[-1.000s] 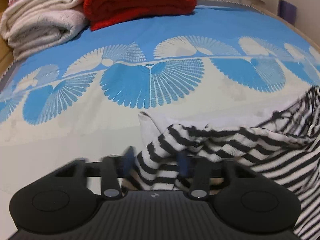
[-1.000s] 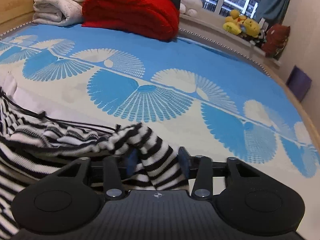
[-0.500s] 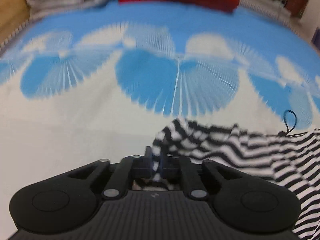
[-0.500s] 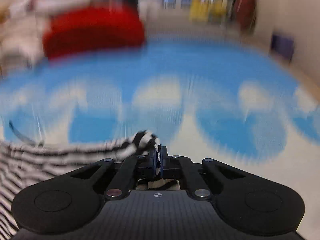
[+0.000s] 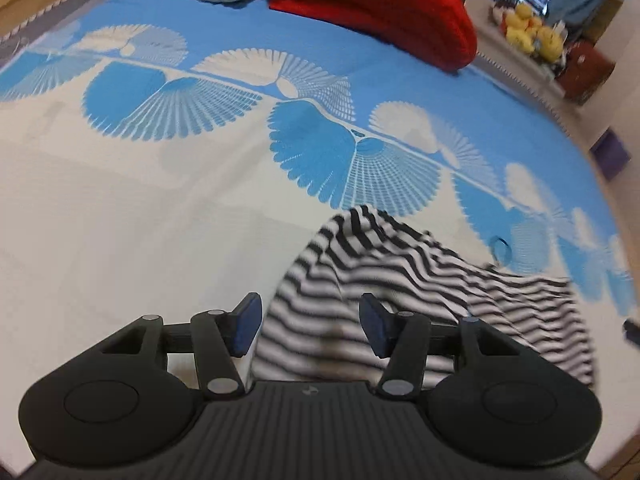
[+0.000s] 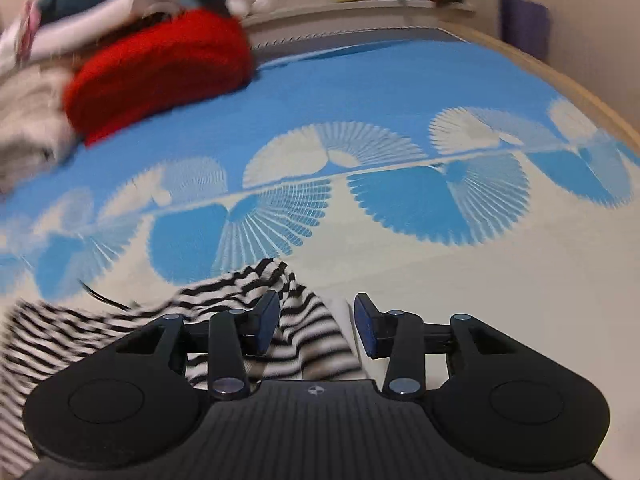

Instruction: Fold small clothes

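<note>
Down on the blue and cream fan-patterned bedspread (image 5: 168, 216), the left wrist view shows the left gripper (image 5: 308, 326) with its jaws opening, apart, the black-and-white striped garment (image 5: 384, 276) lying rumpled between and beyond the pads without being pinched. Then the right wrist view shows the right gripper (image 6: 316, 326) likewise opening, the striped cloth bunched by its left pad, a red blanket (image 6: 160, 76) far behind.

Left gripper (image 5: 308, 330) above a bed (image 5: 120, 220), jaws opening; black-and-white striped garment (image 5: 384, 272) lying between the blue fingers (image 5: 246, 330), unpressed. Red blanket (image 5: 380, 12) far behind.
</note>
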`<act>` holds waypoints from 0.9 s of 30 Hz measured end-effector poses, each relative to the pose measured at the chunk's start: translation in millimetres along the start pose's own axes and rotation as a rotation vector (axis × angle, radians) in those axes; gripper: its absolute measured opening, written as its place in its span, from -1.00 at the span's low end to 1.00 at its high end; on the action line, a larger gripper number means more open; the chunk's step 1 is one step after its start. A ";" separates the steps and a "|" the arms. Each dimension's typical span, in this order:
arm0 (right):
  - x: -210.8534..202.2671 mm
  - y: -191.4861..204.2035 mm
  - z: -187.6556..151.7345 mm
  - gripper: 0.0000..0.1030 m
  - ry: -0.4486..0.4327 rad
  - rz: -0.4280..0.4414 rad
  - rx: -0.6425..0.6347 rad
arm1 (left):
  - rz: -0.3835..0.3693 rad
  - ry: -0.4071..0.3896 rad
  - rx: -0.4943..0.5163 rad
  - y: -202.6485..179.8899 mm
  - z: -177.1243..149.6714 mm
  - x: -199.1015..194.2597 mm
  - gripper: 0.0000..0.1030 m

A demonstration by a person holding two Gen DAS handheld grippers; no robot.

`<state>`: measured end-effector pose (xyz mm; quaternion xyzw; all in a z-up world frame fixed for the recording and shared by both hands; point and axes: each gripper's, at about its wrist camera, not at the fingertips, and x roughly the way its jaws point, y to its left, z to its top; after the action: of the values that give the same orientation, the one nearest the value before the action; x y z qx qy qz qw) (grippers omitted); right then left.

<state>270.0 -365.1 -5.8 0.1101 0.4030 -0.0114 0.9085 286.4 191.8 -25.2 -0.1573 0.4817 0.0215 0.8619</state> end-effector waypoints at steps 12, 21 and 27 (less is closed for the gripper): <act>-40.7 -75.1 -87.3 -0.02 0.240 0.063 0.276 | 0.024 0.257 -0.120 44.3 -77.3 11.5 -0.30; -16.8 -62.4 -102.1 -0.03 0.368 0.031 0.182 | 0.049 0.330 -0.054 35.9 -82.3 34.1 -0.34; -31.6 -56.3 -97.4 -0.80 0.294 0.061 0.111 | 0.035 0.150 -0.005 36.9 -74.6 1.1 -0.98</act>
<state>171.5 -401.9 -56.7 0.1729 0.5270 0.0099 0.8320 218.6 204.9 -71.6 -0.1523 0.5476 0.0258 0.8224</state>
